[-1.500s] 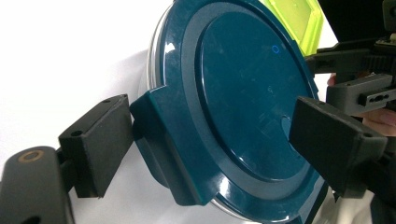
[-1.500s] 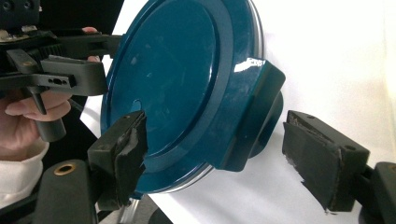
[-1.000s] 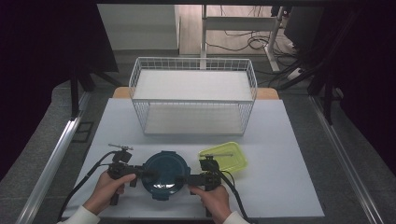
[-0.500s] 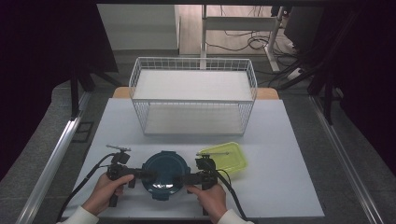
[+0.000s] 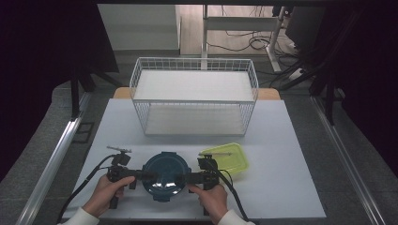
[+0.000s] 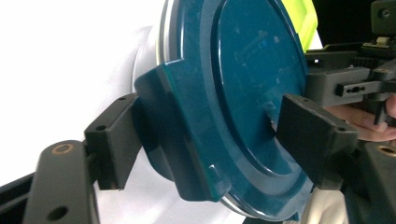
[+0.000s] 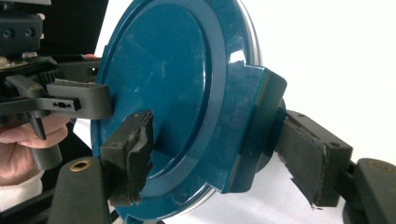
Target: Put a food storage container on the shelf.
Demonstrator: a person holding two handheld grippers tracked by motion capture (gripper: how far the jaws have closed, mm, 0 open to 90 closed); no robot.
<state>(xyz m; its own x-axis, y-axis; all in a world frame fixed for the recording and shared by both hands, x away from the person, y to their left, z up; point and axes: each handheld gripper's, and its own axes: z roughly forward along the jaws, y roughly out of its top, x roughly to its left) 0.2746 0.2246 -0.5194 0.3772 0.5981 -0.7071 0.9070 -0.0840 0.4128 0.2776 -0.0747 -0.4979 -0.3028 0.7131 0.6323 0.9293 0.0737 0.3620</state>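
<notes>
In the high view the round blue container [image 5: 166,176] sits at the table's [image 5: 281,140] near edge, beside a yellow-green box [image 5: 227,157], with the left gripper [image 5: 141,175] and right gripper [image 5: 191,178] at its two sides. In the left gripper view the jaws, just closing, straddle a lid clasp [image 6: 180,140], seemingly touching. In the right gripper view the jaws, likewise closing, press the opposite clasp [image 7: 254,126].

1. The left gripper [image 6: 205,149] had just been closing its jaws around a latch tab of the round blue lid [image 6: 243,93].
2. One pad touched the tab's outer side, the other lay on the lid's top.
3. Beyond the lid, the right gripper [image 6: 348,84] reached its far edge.
</notes>
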